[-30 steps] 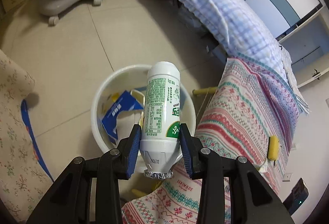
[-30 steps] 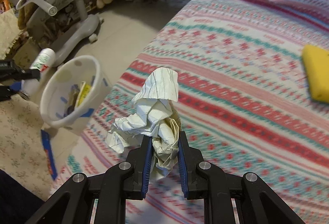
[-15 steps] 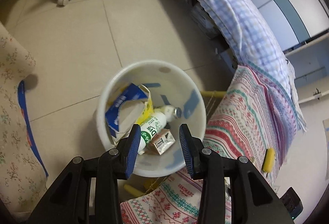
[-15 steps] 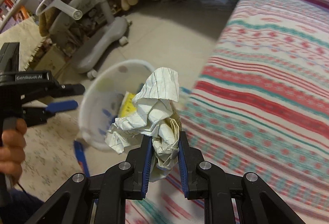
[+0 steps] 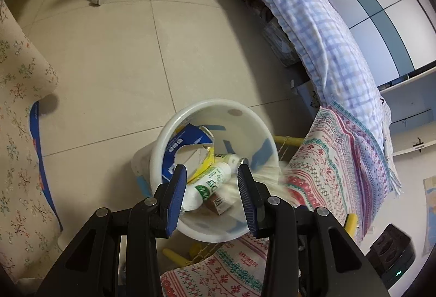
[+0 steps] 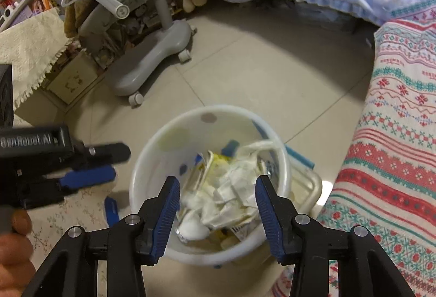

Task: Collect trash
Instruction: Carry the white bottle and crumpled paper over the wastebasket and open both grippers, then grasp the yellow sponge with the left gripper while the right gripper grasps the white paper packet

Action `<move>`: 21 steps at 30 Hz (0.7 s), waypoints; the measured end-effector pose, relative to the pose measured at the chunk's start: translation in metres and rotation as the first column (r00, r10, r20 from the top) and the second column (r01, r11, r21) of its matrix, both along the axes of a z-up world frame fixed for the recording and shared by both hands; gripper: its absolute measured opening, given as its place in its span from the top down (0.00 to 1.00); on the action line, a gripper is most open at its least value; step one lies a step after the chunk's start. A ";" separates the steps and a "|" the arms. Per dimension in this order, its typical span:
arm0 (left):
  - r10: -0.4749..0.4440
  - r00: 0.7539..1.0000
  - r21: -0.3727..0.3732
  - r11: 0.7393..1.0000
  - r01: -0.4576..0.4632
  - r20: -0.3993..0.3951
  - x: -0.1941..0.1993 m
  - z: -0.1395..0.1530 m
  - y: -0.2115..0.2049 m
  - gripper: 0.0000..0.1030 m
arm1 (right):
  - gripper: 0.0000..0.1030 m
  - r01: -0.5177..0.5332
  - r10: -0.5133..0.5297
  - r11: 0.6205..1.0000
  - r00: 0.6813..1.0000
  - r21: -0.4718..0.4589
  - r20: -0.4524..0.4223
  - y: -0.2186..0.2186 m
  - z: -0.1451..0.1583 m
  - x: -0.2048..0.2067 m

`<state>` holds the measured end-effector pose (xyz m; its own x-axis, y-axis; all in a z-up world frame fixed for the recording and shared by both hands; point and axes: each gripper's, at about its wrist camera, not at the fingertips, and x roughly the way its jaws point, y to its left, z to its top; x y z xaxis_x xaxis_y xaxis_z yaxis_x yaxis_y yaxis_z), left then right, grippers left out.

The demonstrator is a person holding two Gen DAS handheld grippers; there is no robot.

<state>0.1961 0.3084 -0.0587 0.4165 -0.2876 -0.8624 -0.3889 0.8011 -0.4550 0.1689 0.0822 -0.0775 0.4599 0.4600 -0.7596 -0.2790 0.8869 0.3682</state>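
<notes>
Both tongs, left (image 5: 212, 185) and right (image 6: 216, 198), gape empty above the white bin (image 6: 152, 144), crumpled paper (image 6: 231, 196) and bottle (image 5: 209, 182) lying inside.

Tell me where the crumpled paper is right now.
In the right wrist view the crumpled paper lies inside the white bin on the floor, on top of the other trash, beneath the open right gripper and beside the striped bedspread.

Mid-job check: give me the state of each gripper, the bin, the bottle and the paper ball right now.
Left hand-held gripper: open, empty, over the bin.
Right hand-held gripper: open, empty, over the bin.
White bin: upright on the floor, partly filled.
Bottle: lying on its side in the bin.
Crumpled paper: in the bin, on top of the trash.
</notes>
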 end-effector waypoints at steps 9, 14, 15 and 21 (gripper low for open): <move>-0.095 0.995 0.015 0.995 0.095 0.024 0.011 0.016 -0.046 0.60 | 0.50 0.097 -0.098 0.995 0.992 -0.018 -0.080 -0.077 -0.018 -0.022; -0.166 0.985 0.019 0.986 0.166 0.041 0.014 0.030 -0.085 0.60 | 0.50 0.130 -0.133 0.991 0.988 -0.043 -0.076 -0.120 -0.007 -0.034; -0.180 0.983 0.021 0.984 0.180 0.046 0.014 0.034 -0.094 0.60 | 0.50 0.142 -0.145 0.988 0.987 -0.056 -0.072 -0.131 -0.004 -0.036; -0.293 0.953 0.046 0.956 0.290 0.082 0.015 0.056 -0.163 0.60 | 0.45 0.251 -0.257 0.963 0.965 -0.100 -0.047 -0.210 0.024 -0.040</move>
